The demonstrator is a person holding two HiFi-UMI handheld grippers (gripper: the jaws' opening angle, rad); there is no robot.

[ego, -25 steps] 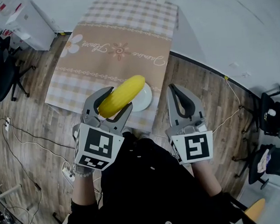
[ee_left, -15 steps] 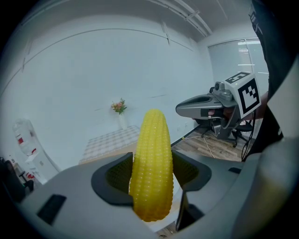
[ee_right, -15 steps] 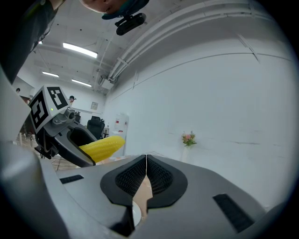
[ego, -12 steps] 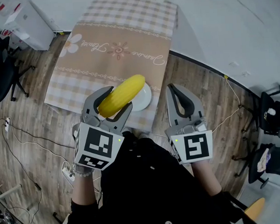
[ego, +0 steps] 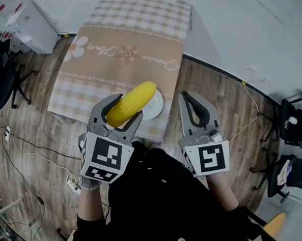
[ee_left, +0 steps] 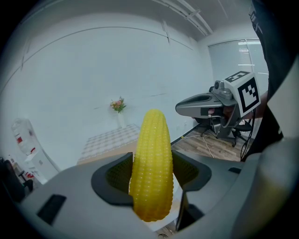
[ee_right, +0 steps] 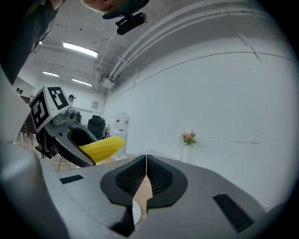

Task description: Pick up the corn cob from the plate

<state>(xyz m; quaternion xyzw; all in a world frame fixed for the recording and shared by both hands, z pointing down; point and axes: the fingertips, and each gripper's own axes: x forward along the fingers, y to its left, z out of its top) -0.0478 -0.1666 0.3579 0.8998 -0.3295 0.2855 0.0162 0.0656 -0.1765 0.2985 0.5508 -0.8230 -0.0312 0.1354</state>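
Observation:
My left gripper [ego: 119, 113] is shut on the yellow corn cob [ego: 131, 103], held in the air above the near edge of the table. In the left gripper view the corn cob [ee_left: 151, 163] stands upright between the two dark pads, clamped near its lower end. The white plate [ego: 156, 106] lies on the table just behind the cob, partly hidden by it. My right gripper [ego: 189, 100] hangs to the right of the plate, its jaws closed together with nothing between them. The right gripper view shows the pads [ee_right: 160, 177] touching, and the corn cob [ee_right: 102, 147] at the left.
The table carries a checked cloth [ego: 139, 13] with a tan runner [ego: 124, 52]. Wooden floor lies on both sides, with cables [ego: 27, 145] at the left. Office chairs [ego: 0, 70] stand at the left and right [ego: 294, 124]. A white cabinet [ego: 30, 23] is at top left.

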